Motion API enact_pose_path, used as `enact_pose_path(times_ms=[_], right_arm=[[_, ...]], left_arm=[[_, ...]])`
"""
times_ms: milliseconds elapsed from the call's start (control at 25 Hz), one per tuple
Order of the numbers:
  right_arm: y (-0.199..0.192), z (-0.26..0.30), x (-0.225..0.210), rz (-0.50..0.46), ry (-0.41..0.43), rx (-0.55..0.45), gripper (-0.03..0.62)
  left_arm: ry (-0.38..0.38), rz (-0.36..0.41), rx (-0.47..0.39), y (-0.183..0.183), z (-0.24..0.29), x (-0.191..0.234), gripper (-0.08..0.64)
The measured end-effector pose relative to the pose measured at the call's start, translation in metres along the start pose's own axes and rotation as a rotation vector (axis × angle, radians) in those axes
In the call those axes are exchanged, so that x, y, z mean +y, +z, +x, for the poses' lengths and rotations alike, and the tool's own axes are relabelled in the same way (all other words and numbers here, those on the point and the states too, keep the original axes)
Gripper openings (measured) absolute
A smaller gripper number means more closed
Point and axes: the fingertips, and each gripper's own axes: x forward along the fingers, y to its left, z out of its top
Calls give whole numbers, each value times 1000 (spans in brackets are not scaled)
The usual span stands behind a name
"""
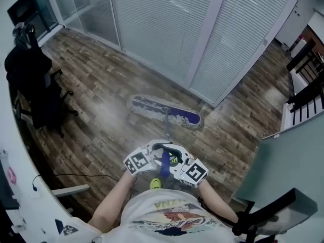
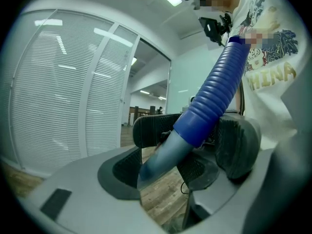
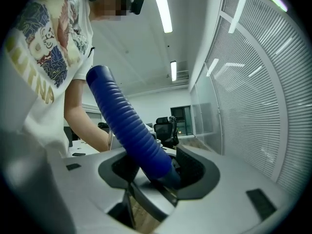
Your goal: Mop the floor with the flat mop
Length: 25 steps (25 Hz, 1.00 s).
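Flat mop: in use, standing on the wood floor ahead of the person.

1. Handle: blue ribbed grip at the top and a grey shaft below, sloping forward and down.
2. Left gripper: jaws drawn in on the handle where the ribbing meets the grey shaft. A pad presses on each side.
3. Right gripper: jaws fairly wide but clamped on the ribbed grip, just beside the left gripper.
4. Mop head: flat on the boards, lying crosswise, near the foot of the blinded glass partition.
5. Office chair: black, well apart to the left, beside the same partition.
6. Cable: loose on the floor at near left.

Hazards, as judged:
- Both grips sit close together high on the handle. That gives little leverage, so the round grip may twist between the pads and the head may lift on one edge.
- A long forward stroke could knock the head against the partition.
- A sweep to the left could snag the cable or the chair base.
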Motion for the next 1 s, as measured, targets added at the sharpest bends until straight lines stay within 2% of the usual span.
enact_pose_path(times_ms=[280, 440, 680, 840, 1000], right_arm=[[8, -8, 85, -23, 62, -18, 222], [6, -23, 124, 26, 94, -13, 222], [-3, -78, 183, 38, 158, -31, 222], [-9, -125, 222, -35, 225, -52, 222], [-21, -159, 271, -43, 280, -37, 224]], left_arm=[[50, -26, -5, -5, -40, -71, 196], [93, -43, -4, -8, -49, -110, 196], [173, -65, 16, -19, -34, -182, 196], [229, -68, 25, -25, -17, -236, 196], [287, -87, 18, -34, -14, -291, 196]])
